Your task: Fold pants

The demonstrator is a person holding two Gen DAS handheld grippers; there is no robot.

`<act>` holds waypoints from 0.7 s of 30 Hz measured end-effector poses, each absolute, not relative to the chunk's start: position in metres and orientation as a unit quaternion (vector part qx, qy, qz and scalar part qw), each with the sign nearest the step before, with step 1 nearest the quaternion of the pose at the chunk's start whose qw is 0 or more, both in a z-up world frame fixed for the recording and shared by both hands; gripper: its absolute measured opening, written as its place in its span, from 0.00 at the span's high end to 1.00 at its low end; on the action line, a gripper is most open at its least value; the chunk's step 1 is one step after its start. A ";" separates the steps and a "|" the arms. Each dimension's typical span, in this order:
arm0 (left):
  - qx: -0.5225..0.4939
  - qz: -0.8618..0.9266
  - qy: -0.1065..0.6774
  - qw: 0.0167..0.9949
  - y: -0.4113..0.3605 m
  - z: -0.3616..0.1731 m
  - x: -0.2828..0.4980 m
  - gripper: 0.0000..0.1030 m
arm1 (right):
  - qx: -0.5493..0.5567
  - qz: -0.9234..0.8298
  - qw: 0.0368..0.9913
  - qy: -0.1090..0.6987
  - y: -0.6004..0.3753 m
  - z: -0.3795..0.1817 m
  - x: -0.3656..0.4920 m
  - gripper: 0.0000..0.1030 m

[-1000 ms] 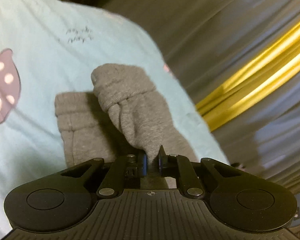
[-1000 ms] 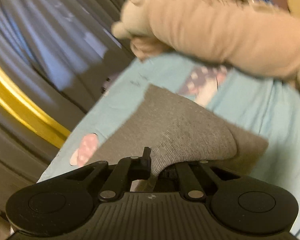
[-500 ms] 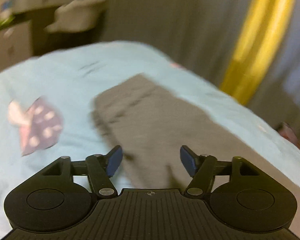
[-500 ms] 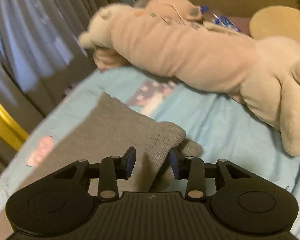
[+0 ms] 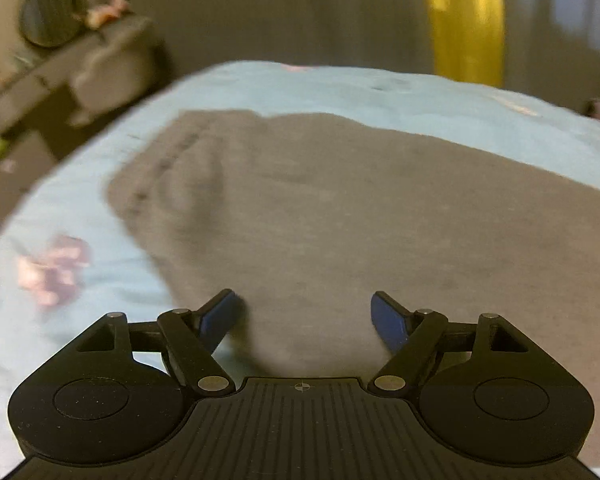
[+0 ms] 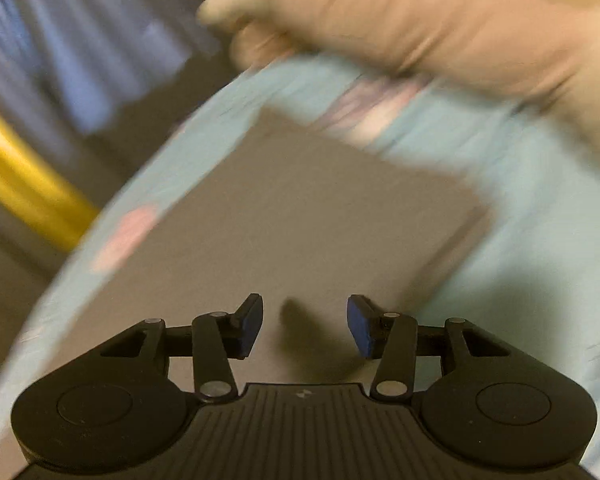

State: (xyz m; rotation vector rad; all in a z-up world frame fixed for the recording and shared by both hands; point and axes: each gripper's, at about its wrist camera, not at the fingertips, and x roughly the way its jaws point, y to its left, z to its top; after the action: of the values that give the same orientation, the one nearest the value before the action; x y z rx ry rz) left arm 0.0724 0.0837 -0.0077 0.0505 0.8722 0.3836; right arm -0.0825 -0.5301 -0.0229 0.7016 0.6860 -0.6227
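Note:
The grey pants (image 5: 340, 216) lie flat on a light blue sheet (image 5: 320, 84), with the ribbed waistband at the far left in the left wrist view. My left gripper (image 5: 306, 314) hovers over the near edge of the cloth, its jaws opening wide, nothing pressed between the blue pads. In the right wrist view the same pants (image 6: 300, 220) spread out as a folded grey slab. My right gripper (image 6: 304, 326) hangs just above them, jaws opening, with only its shadow on the cloth between the pads. Both views are blurred.
A large beige plush toy (image 6: 420, 20) lies across the far side of the blue sheet (image 6: 520, 260). Grey curtains with a yellow stripe (image 5: 464, 20) hang beyond the bed edge. A dark shelf unit (image 5: 60, 92) with small items stands at the left.
Both grippers have let go of the grey cloth and opened. The raised folds have dropped flat onto the sheet. The left gripper has swung sideways and rolled; the right has sunk slightly.

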 end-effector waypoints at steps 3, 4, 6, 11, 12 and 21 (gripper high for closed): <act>-0.026 0.101 0.406 0.908 0.076 0.001 0.059 0.16 | 0.405 -0.258 0.828 0.291 -0.549 -0.023 -0.105 0.54; -0.051 0.067 0.397 0.914 0.071 0.004 0.055 0.13 | 0.426 -0.229 0.827 0.287 -0.553 -0.025 -0.108 0.54; -0.109 0.015 0.386 0.916 0.061 0.005 0.048 0.11 | 0.453 -0.166 0.826 0.291 -0.551 -0.032 -0.104 0.54; -0.117 -0.008 0.439 0.891 0.041 -0.026 0.055 0.11 | 0.473 -0.165 0.807 0.312 -0.567 -0.050 -0.106 0.56; -0.096 -0.002 0.441 0.893 0.038 -0.027 0.056 0.10 | 0.462 -0.180 0.814 0.302 -0.571 -0.046 -0.113 0.56; -0.071 0.007 0.444 0.893 0.024 -0.029 0.057 0.07 | 0.533 -0.228 0.788 0.208 -0.629 -0.049 -0.167 0.51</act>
State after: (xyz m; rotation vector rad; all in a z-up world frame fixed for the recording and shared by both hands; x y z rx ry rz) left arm 0.0569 0.0240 -0.0291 -0.1477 0.9208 0.0149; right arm -0.1669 -0.6292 -0.0486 1.1477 0.4478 -0.4916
